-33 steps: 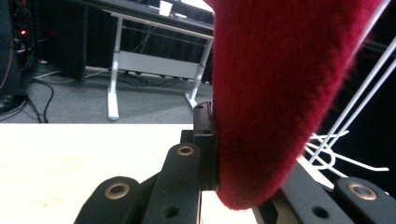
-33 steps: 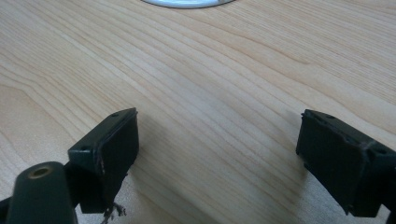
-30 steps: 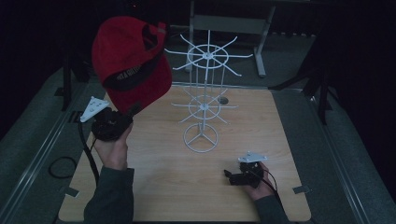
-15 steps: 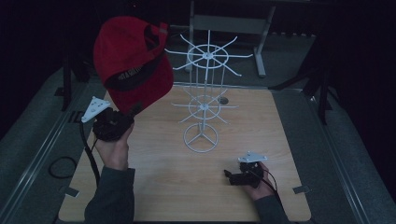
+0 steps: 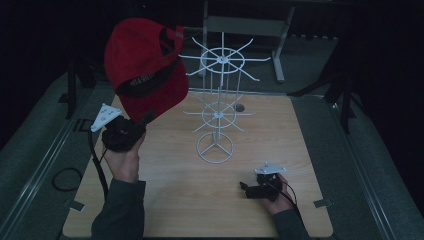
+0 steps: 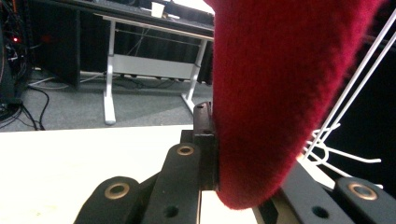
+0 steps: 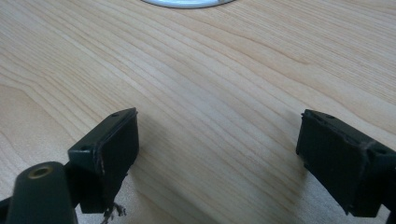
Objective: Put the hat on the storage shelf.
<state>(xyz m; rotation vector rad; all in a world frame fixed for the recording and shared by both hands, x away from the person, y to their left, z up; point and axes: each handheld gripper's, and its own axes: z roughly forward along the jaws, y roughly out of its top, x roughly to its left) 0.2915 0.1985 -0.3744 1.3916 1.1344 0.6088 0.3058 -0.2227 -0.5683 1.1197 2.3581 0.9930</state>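
Observation:
A red cap point(image 5: 145, 65) with a black inner band hangs in the air over the table's left side, beside the top ring of a white wire rack point(image 5: 216, 112). My left gripper point(image 5: 146, 119) points up from below and is shut on the cap's brim. In the left gripper view the red brim point(image 6: 280, 93) is pinched against the black left pad point(image 6: 205, 140), and the other pad is hidden behind the cloth. My right gripper point(image 5: 244, 187) rests low near the table's front right. Its jaws stand open point(image 7: 217, 154) over bare wood with nothing between them.
The rack's round base point(image 5: 215, 147) stands mid-table, and its edge point(image 7: 187, 3) lies just ahead of the right gripper. Thin rack arms point(image 6: 345, 107) run close to the cap's right. The wooden table point(image 5: 280, 125) ends at grey floor, with a desk frame point(image 5: 245, 25) behind.

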